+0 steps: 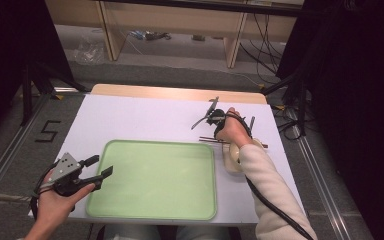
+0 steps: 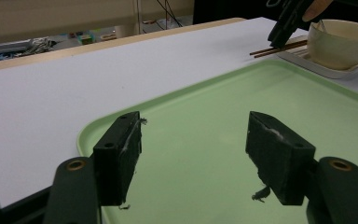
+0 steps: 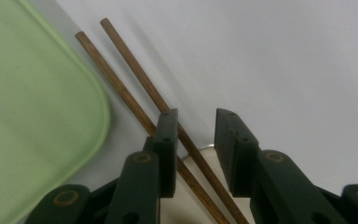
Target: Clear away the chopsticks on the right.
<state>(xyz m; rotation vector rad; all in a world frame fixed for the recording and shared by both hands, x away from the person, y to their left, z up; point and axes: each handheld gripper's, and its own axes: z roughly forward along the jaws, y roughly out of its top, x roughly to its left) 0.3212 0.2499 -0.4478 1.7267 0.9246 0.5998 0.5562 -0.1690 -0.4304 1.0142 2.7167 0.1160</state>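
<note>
Just chopsticks (image 3: 135,105) beneath right gripper (image 3: 196,154).

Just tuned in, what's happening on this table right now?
The right tool hangs over a pair of brown wooden chopsticks resting on a white dish, jaws astride one stick but not gripping it. The left tool is open and holds nothing, poised over the near left corner of the pale green plastic tray.

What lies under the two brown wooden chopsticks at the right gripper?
Under the two brown wooden chopsticks, the far ends lie over the white tabletop beside the green tray; the near ends cross a pale dish. The right gripper covers most of that dish.
</note>
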